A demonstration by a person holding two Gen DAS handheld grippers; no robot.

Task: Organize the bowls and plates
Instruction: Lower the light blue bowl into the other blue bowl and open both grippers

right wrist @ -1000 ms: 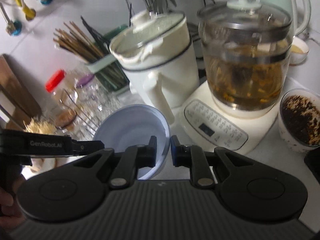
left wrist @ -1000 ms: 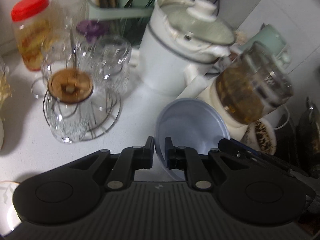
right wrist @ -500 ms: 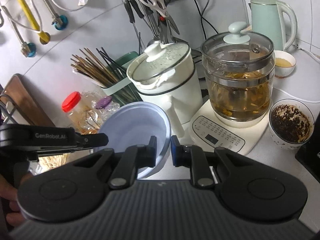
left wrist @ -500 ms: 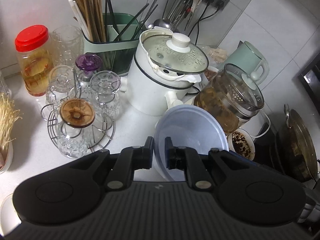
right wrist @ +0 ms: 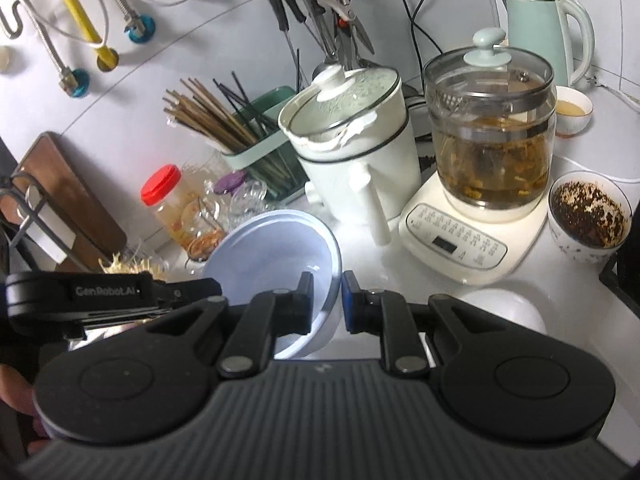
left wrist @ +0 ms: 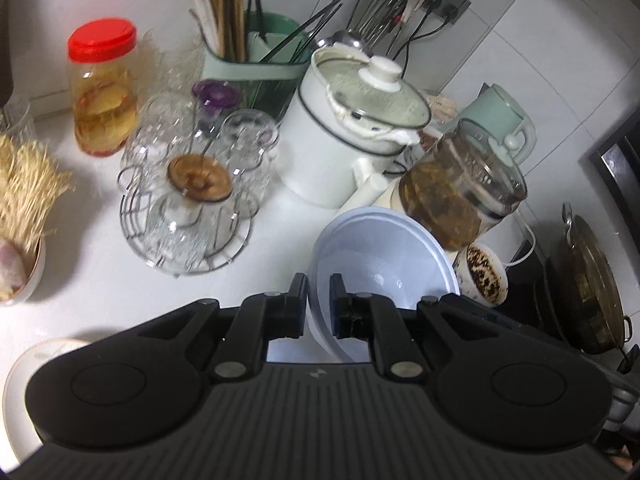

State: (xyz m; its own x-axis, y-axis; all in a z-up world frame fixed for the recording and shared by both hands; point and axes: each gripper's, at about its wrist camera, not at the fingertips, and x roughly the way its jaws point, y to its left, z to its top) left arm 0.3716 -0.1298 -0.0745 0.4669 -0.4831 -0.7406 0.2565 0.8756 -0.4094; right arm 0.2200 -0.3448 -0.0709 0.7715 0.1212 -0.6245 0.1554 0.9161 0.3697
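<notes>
A pale blue bowl is held up over the white counter by both grippers. My left gripper is shut on its left rim. My right gripper is shut on its right rim; the bowl also shows in the right wrist view, tilted, with the left gripper's body beside it. A white plate or bowl lies at the lower left of the left wrist view. A white round dish sits on the counter under the right gripper.
A white lidded pot, a glass tea kettle on its base, a mint kettle, a cup of tea leaves, a chopstick holder, a rack of glasses, a red-lidded jar and a pan crowd the counter.
Both grippers have risen and pulled back with the blue bowl, so the pot and kettle look farther away. The white dish under the right gripper has come into view.
</notes>
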